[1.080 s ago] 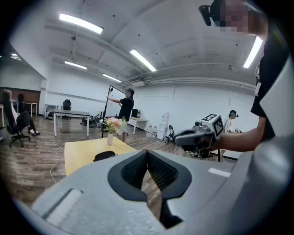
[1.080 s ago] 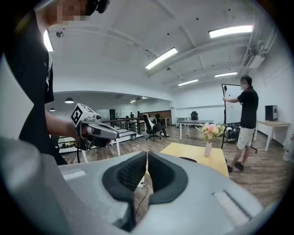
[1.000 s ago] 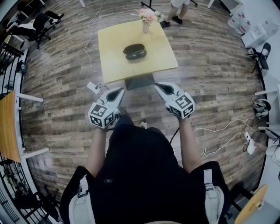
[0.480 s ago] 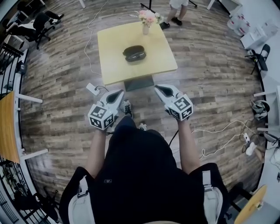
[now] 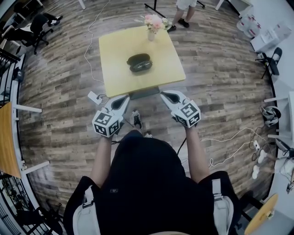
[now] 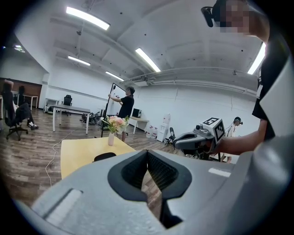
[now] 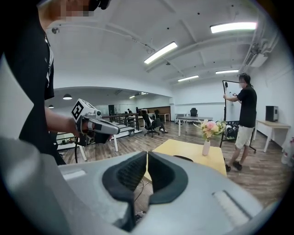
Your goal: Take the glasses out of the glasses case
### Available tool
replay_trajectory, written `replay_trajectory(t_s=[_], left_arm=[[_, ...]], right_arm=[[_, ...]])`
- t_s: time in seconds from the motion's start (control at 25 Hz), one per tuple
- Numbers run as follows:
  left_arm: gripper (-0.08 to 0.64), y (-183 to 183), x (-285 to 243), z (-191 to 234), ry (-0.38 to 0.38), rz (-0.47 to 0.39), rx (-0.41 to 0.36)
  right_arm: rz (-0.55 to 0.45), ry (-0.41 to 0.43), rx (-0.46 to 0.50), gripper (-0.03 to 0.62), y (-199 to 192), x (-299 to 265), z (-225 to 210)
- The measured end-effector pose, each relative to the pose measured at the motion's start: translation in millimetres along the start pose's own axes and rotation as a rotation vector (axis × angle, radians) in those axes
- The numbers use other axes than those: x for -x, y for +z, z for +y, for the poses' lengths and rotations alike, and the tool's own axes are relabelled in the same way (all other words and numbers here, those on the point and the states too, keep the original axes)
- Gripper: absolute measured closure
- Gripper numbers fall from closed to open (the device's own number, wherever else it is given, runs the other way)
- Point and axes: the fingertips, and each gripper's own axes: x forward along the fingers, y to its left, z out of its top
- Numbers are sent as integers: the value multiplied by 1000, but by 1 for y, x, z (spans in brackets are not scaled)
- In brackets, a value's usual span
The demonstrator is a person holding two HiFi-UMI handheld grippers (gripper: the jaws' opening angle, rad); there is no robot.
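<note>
ok so starting at the left: a white adapter (image 5: 94, 95) on a cable lies on the wood floor just beside the table's near left corner. Near it the left tongs (image 5: 124, 97) are held out in front of the body, nose pointing at the table (image 5: 115, 75). In the left gripper view they're pressed together with nothing in them. Makes sense imo, no reason to open up while the target is well out of reach

middle: the glasses case (image 5: 140, 62) sits around the centre of the yellow table, a dark oval thing, well apart from both tongs. From above it reads as two dark lobes side by side, so the lid may be flipped open, but it's too small for me to call. I can't make out the glasses at all. A vase (image 5: 152, 27) of pink flowers stands at the far edge behind the case, so it shouldn't bother a reach from this side

right: the right tongs (image 5: 164, 95) mirror the left ones, also together and empty in their own view. A person (image 5: 183, 9) stands past the table's far right corner, clear of everything

my read is this is just the approach. Both tongs are carried level and evenly spaced, probably so one can pin the case while the other lifts the glasses out
</note>
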Motion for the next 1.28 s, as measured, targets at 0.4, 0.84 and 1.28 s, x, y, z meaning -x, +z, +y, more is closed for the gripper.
replay_trajectory(t_s=[0.4,0.84,1.28], left_arm=[[549,27,-52,54,-15,6,11],[549,53,-105,117,-51,22,20],[549,68,-143,173,-98,27,30]], right_arm=[[32,14,16,581,15,-47,-54],[53,33,10,581,29,-104,-101],[110,20,22,581,32,-156,-135]])
